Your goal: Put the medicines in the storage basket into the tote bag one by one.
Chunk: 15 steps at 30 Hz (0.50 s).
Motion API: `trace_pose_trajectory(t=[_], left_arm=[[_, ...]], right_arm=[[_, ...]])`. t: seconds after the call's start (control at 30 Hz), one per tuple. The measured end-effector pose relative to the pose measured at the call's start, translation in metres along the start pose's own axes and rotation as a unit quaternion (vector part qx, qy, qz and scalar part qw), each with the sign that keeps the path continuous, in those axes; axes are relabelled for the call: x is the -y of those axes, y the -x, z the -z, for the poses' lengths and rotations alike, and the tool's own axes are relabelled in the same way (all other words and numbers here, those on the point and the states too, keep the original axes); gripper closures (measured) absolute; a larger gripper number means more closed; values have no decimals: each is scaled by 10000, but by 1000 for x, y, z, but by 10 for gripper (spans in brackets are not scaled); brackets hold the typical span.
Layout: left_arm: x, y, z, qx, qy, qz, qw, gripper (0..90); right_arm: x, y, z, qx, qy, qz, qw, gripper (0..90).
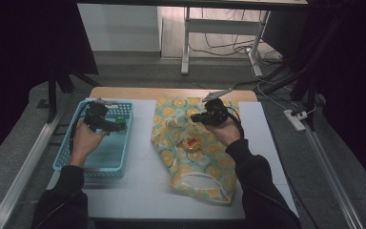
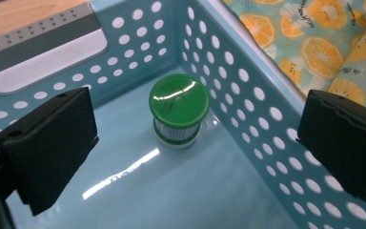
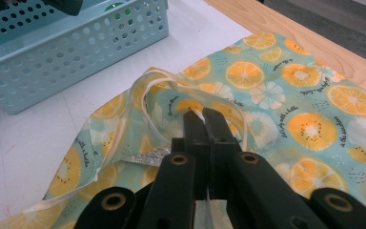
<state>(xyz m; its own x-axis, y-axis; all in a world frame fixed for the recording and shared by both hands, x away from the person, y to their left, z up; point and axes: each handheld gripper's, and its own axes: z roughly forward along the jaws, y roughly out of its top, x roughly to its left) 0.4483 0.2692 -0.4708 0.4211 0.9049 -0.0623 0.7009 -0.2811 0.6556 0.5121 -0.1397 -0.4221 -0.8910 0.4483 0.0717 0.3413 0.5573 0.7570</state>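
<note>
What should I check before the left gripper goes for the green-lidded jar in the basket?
1. Left gripper jaws open wide enough for the jar: ok.
2. Green-lidded jar upright on the floor of the blue basket, lid on: ok.
3. Jar centred between the jaws: ok, but it lies ahead of the pads, not yet between them.
4. Room beside the jar: cannot tell; it stands near the basket's corner walls.
5. Right gripper shut on the pale handle strip of the fruit-print bag: ok.
6. Bag mouth held open enough for the jar: cannot tell.
</note>
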Motion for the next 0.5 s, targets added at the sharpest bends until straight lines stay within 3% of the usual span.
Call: trace_pose_trajectory(t=[0.13,0.3,0.5], left_arm=[[-4,-3,-6,43,-67,-53,10000,0],[-7,-4,-19,-56,-273,-115,9995,0],[-7,-10,-30,-211,-549,2,9983,0]], right_arm=[[0,0,0,-8,2,-4,10000,900],[0,-1,-1,-14,1,2,10000,900],[0,-2,0,-23,-1,27,10000,900]])
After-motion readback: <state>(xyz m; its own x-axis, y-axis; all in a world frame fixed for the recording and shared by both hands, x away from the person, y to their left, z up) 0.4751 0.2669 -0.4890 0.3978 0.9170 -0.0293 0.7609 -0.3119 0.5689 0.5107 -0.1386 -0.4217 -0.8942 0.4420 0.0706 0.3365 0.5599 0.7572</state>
